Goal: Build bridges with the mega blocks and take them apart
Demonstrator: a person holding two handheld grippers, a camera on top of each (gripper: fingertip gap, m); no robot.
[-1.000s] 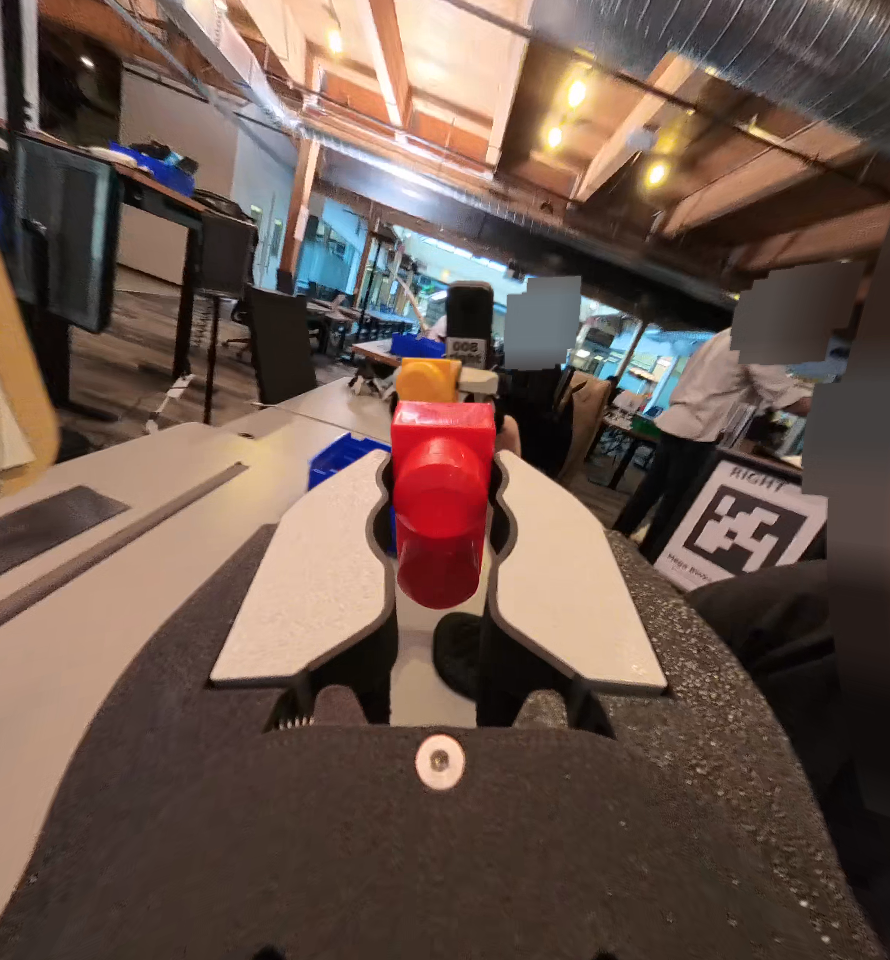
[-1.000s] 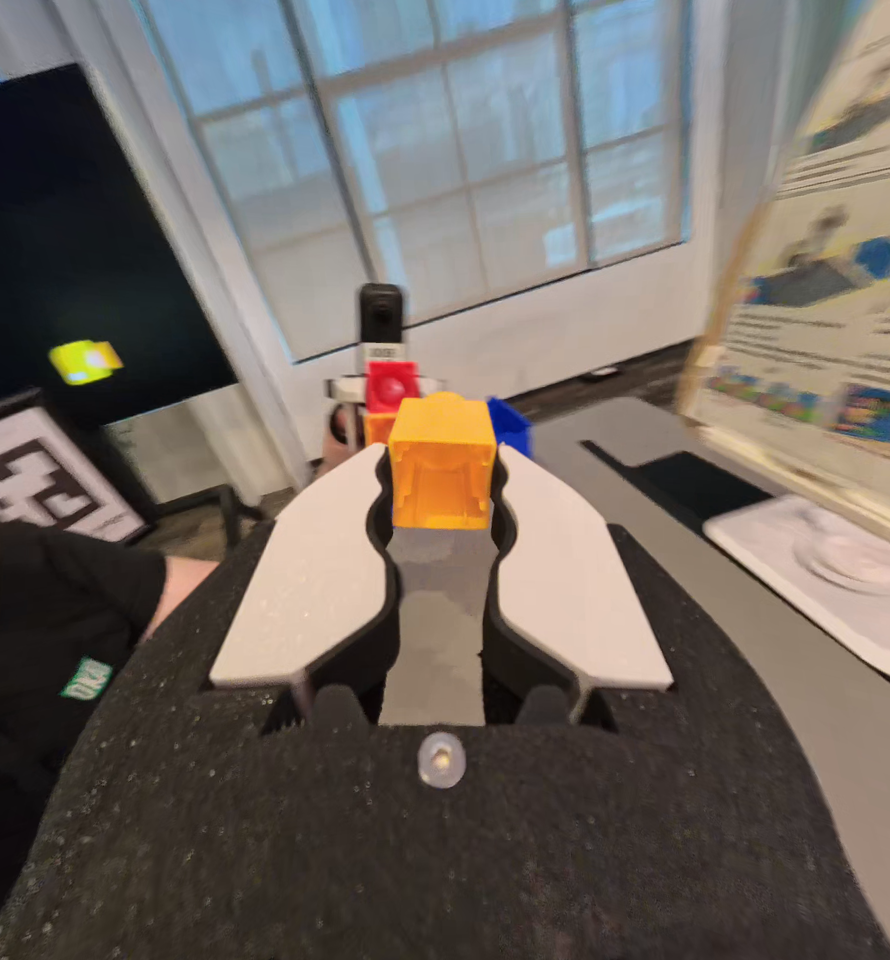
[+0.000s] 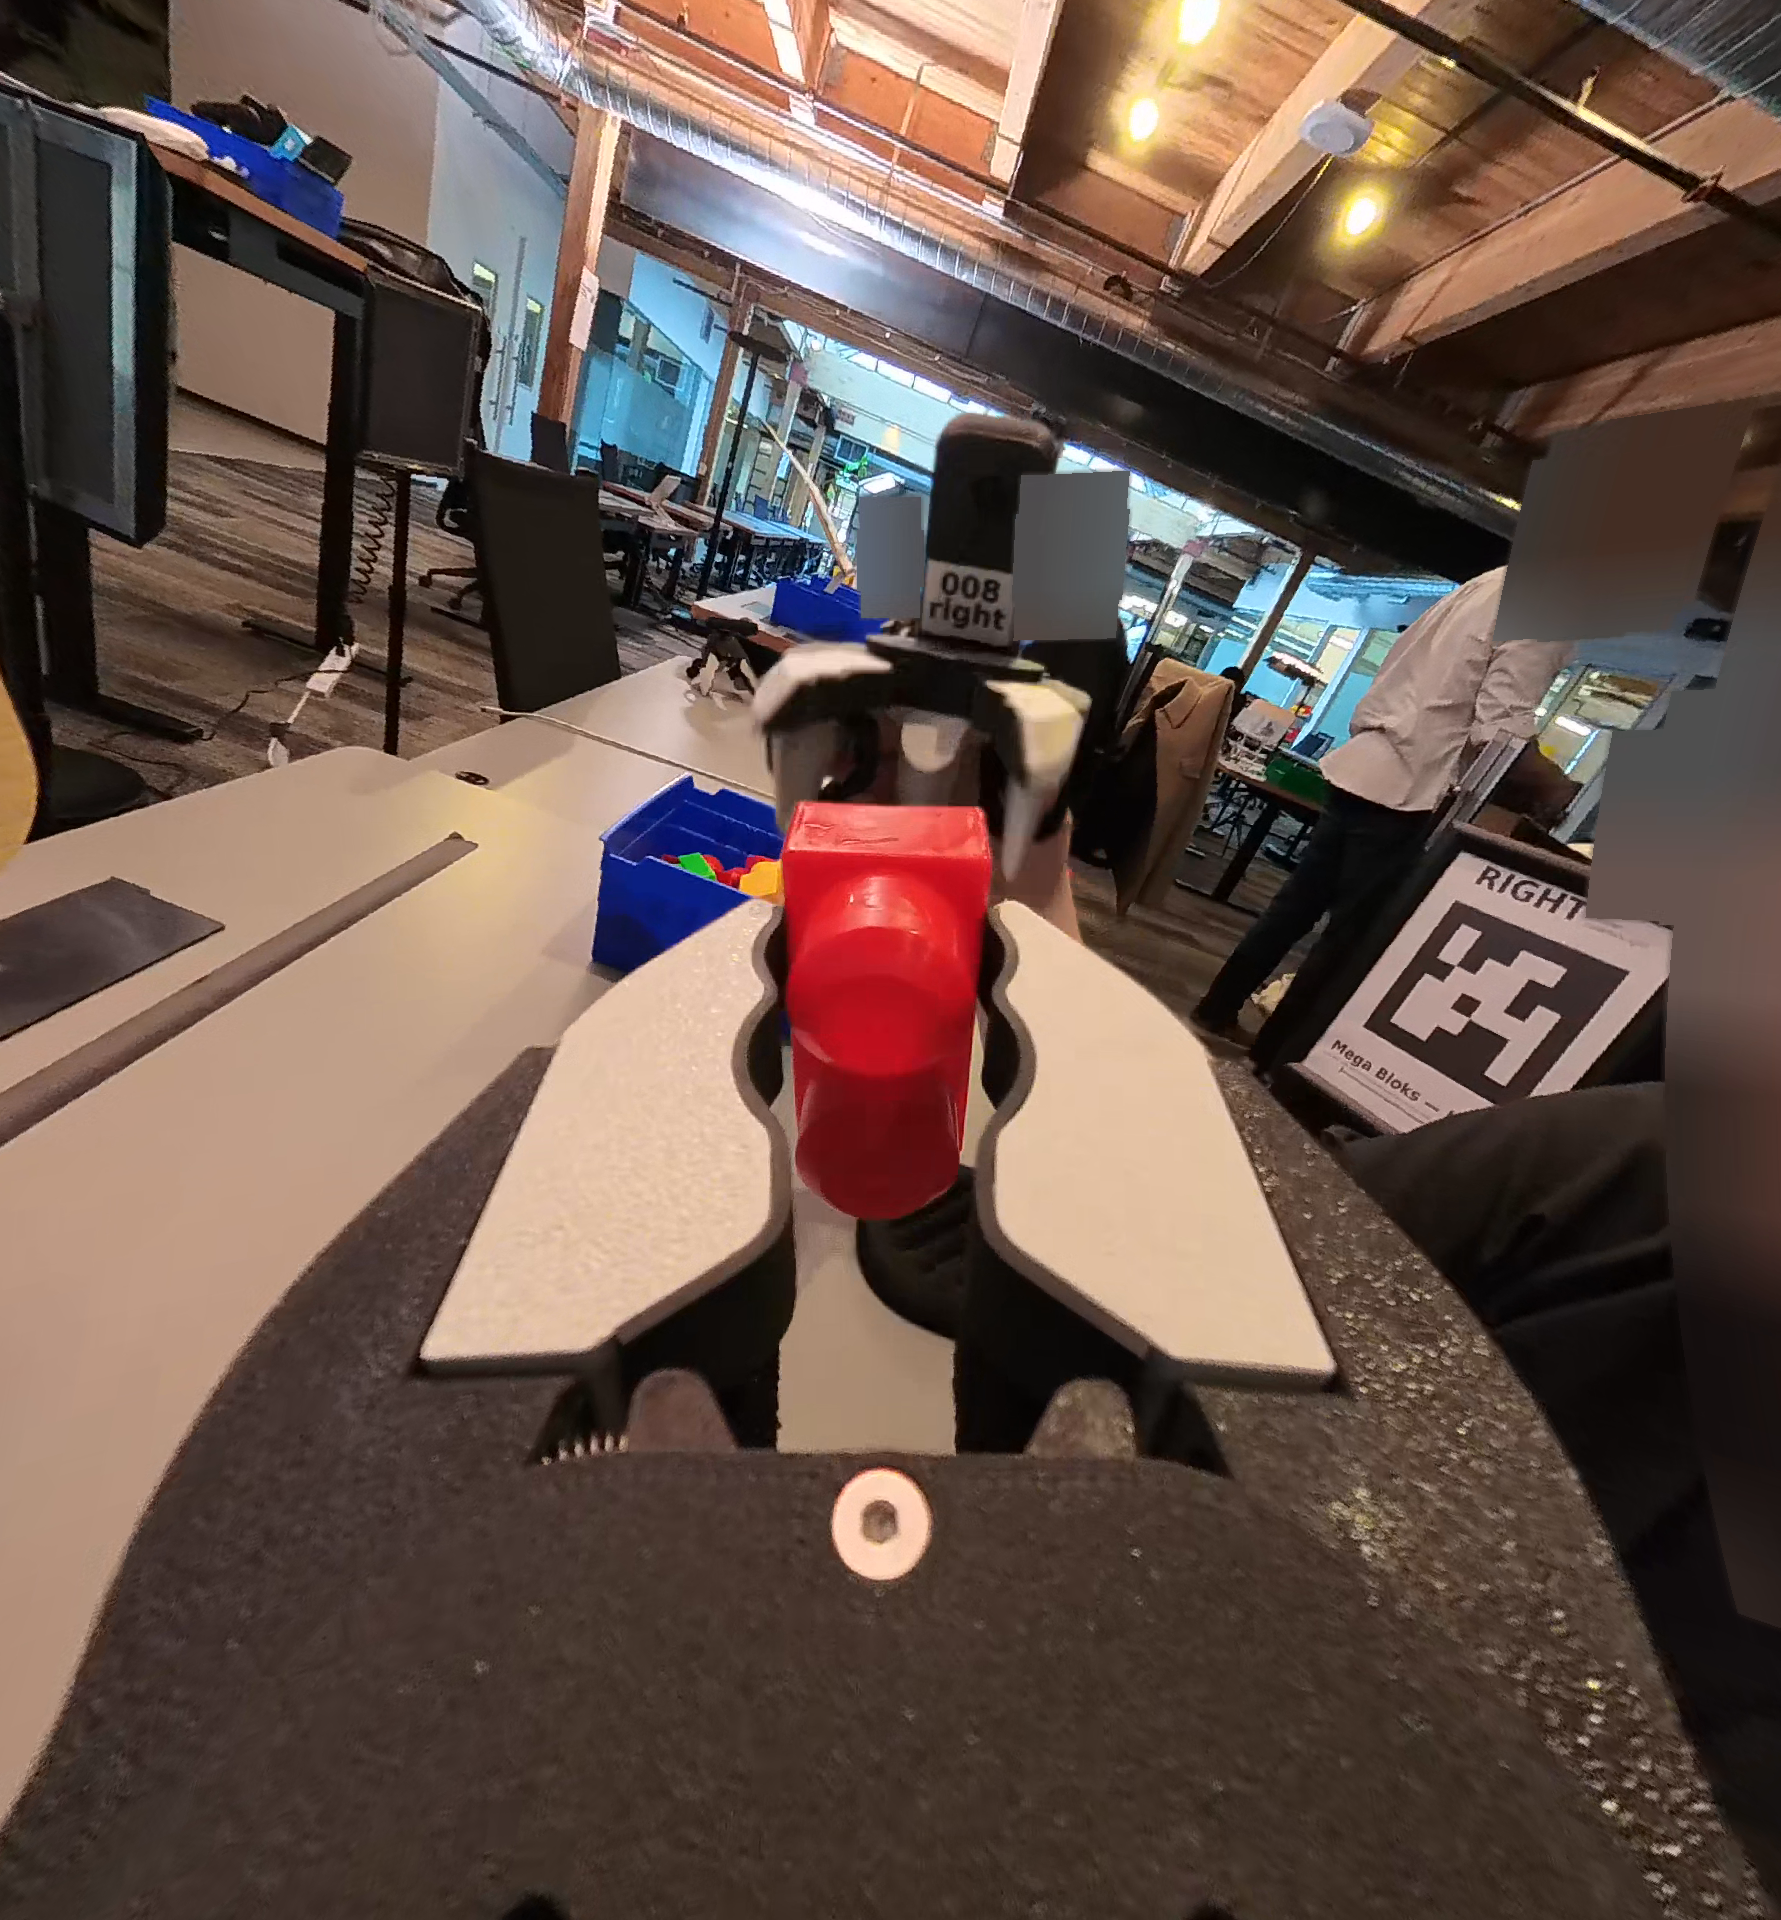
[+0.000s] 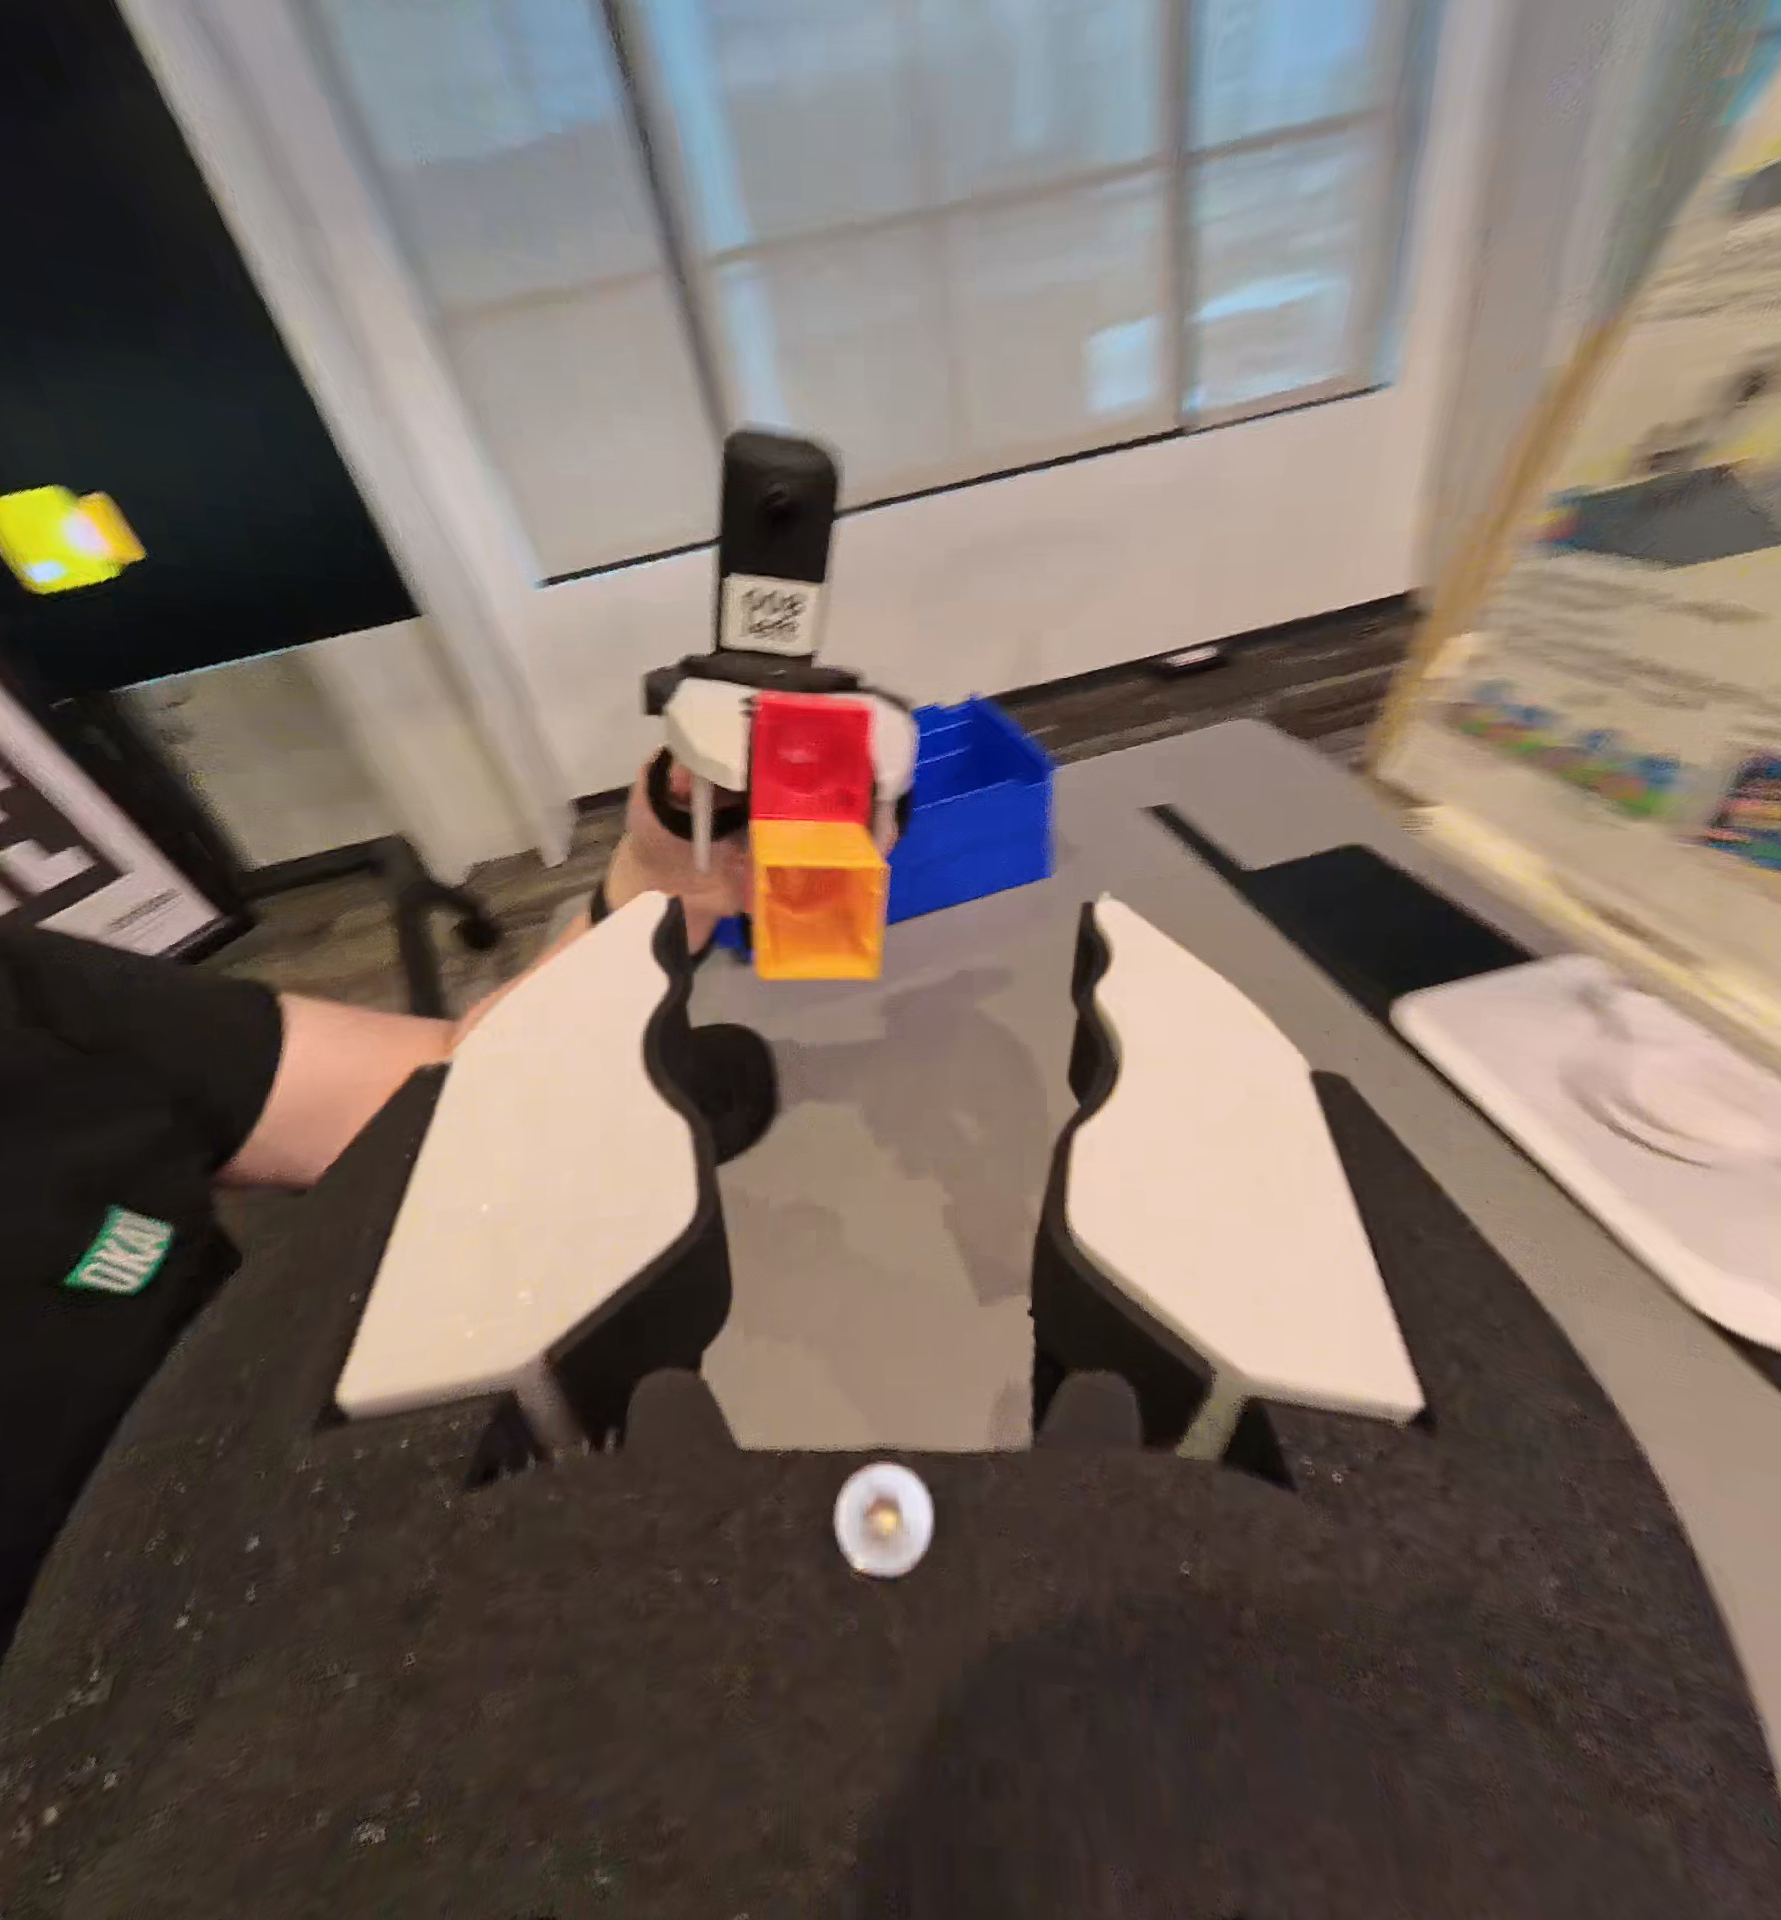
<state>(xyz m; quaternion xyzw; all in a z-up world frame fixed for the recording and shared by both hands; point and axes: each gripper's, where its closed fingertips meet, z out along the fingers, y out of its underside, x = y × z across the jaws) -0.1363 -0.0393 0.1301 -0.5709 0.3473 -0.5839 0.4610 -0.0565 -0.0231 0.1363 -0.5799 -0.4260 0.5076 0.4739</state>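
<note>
My left gripper (image 3: 881, 925) is shut on a red block (image 3: 881, 997), whose stud points back at the camera. In the right wrist view the red block (image 4: 811, 764) sits in the left gripper (image 4: 798, 748), with an orange block (image 4: 818, 914) touching its lower side, hollow end towards me. The orange block is hidden in the left wrist view. My right gripper (image 4: 878, 914) is open and empty, a short way back from the orange block. It also shows blurred beyond the red block in the left wrist view (image 3: 917, 748).
A blue bin (image 3: 678, 883) with several coloured blocks stands on the grey table (image 3: 242, 1039); it also shows in the right wrist view (image 4: 979, 810). A white tray (image 4: 1644, 1132) and a standing poster (image 4: 1644, 623) are at the right. A marker sign (image 3: 1478, 997) stands beside the person's arm.
My right gripper has opened, let go of the orange block and drawn back. The orange block stays against the red block in my left gripper.
</note>
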